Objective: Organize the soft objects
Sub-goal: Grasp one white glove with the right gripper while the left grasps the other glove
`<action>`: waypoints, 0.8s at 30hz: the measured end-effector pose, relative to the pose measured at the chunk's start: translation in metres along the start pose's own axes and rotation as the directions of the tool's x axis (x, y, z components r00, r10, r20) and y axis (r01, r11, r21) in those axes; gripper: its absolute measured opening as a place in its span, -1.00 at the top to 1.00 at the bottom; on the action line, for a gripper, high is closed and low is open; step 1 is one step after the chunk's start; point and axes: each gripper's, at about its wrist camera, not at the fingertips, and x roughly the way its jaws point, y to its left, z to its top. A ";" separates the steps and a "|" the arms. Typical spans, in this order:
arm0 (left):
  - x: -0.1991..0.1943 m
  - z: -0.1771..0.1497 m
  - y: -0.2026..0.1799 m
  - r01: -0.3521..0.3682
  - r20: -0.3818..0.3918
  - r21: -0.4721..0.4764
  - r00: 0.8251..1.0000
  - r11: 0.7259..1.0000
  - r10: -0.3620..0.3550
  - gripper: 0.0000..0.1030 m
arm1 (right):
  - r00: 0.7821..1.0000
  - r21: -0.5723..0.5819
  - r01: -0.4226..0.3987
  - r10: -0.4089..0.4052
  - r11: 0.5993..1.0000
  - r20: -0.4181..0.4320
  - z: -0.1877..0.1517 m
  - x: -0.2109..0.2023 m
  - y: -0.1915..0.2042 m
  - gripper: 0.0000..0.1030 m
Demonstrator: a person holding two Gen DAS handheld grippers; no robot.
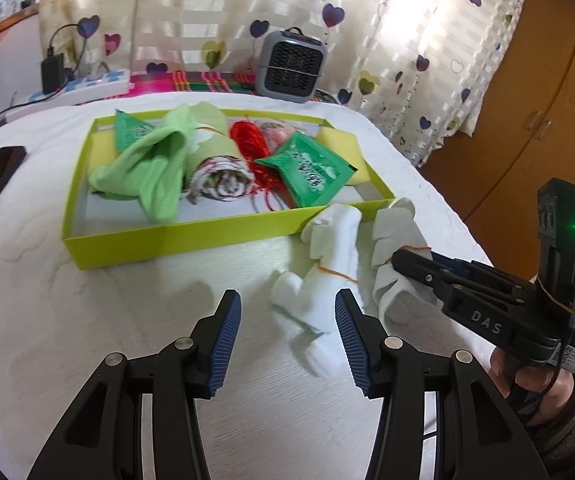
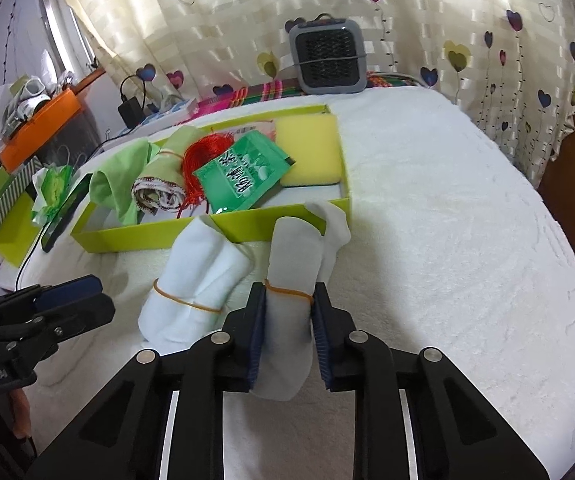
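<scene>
White textured bedspread (image 2: 447,208); heart-print curtain (image 2: 215,12) and a grey heater (image 2: 327,60) behind. Left of my right gripper (image 2: 289,308), my left gripper (image 1: 287,320) hangs with jaws apart, empty, over a white sock bundle (image 2: 191,280). My right jaws clamp a second rubber-banded sock roll (image 2: 293,264), just short of the green tray (image 2: 147,236). Right of it, open bedspread to the bed edge.

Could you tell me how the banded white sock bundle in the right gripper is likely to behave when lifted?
The sock bundle dents between the right gripper, so it is probably soft and light. Its free ends will likely droop, though the rubber band should hold it together.
</scene>
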 end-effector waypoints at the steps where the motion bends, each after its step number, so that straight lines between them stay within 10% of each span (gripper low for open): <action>1: 0.002 0.001 -0.002 0.004 -0.004 0.003 1.000 1.000 -0.004 0.07 | 1.000 0.005 -0.002 0.002 1.000 0.010 -0.001 -0.003 -0.003 0.56; 24: 0.052 0.018 -0.038 -0.074 -0.087 0.116 0.993 0.990 0.084 0.07 | 0.993 0.059 -0.033 0.026 0.998 0.114 -0.005 -0.036 -0.039 0.57</action>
